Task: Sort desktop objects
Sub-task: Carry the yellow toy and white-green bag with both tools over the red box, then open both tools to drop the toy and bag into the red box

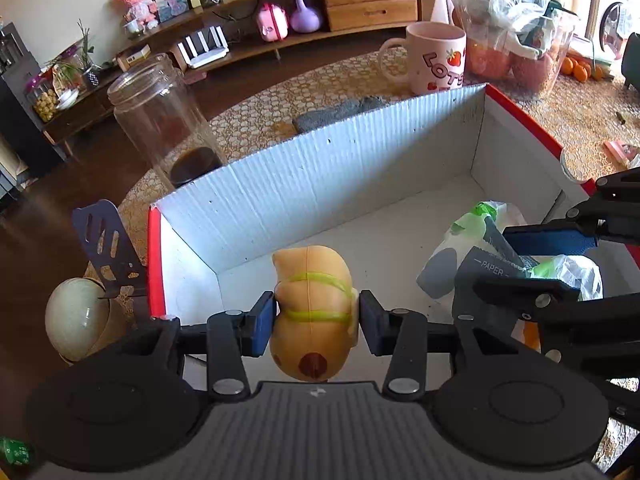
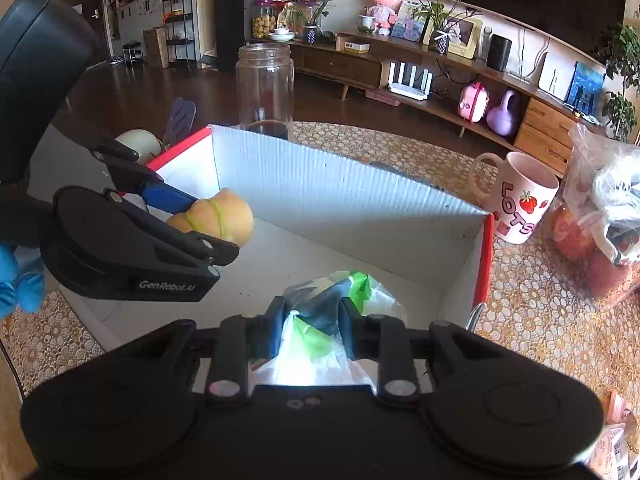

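Note:
An open white cardboard box with red edges lies on the patterned table. My left gripper is shut on a soft orange toy with yellow-green bands, held over the box's near left corner. The right wrist view shows the same toy in that gripper. My right gripper is shut on a crumpled plastic and paper packet, white, green and grey, over the box's right side. In the left wrist view the packet sits in the right gripper.
A clear glass jar stands beyond the box's far left corner. A pink strawberry mug and a plastic bag of red items stand behind the box. A pale round pot and a dark slotted stand are left of it. A gloved hand holds the left gripper.

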The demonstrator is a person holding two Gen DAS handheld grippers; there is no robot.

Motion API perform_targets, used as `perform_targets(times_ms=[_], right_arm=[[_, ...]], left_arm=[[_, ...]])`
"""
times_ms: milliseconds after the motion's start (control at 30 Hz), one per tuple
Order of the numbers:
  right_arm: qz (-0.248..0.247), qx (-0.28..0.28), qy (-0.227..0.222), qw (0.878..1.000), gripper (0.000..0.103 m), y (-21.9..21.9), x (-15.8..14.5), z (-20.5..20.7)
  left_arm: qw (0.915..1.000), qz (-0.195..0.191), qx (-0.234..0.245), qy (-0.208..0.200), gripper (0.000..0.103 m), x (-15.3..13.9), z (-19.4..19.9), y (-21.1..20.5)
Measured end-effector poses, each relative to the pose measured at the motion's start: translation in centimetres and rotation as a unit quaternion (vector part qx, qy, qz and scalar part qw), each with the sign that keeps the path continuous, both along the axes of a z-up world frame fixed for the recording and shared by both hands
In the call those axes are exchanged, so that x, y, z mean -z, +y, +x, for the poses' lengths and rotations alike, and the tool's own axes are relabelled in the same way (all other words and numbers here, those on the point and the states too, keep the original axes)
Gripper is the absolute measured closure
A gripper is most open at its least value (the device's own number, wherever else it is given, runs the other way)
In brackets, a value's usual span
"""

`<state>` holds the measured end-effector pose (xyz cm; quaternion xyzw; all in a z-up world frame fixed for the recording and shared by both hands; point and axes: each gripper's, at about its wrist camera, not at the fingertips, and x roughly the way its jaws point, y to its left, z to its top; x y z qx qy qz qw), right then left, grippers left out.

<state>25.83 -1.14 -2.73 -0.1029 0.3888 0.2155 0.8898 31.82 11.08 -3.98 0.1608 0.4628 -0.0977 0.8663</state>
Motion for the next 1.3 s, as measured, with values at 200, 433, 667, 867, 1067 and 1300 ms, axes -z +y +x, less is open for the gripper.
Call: perform_targets(times_ms=[200, 433, 667, 867, 1067, 1300], right_arm=[[0.0, 0.003, 0.029, 1.0, 0.074, 0.2, 1.0, 0.5], [-0.007, 0.008, 0.049, 0.999, 0.071, 0.1, 2.0, 0.6], [-0.008, 0.012, 0.059, 0.998, 0.069, 0.1, 2.6, 0.8], [-0.001, 0.004, 0.053, 0.999, 0.043, 0.0, 2.1, 0.6], [0.013, 0.0, 0.035, 0.999, 0.026, -0.2, 0.7, -0.2], [0.031, -0.001, 0.019, 0.999, 0.014, -1.2, -1.1, -1.3]], left_arm=[[0.9994, 0.011, 0.01, 0.032, 0.059, 1.1, 0.6, 0.0], [0.9984, 0.015, 0.012, 0.054, 0.058, 2.1, 0.9, 0.0], [0.9972, 0.022, 0.011, 0.071, 0.057, 2.6, 0.8, -0.1], [0.9969, 0.032, 0.009, 0.072, 0.055, 2.4, 0.6, -0.2], [0.9987, 0.015, 0.006, 0.049, 0.047, 1.3, 0.4, 0.3], [0.9996, 0.001, -0.004, 0.029, 0.041, 0.2, -0.8, 0.8]])
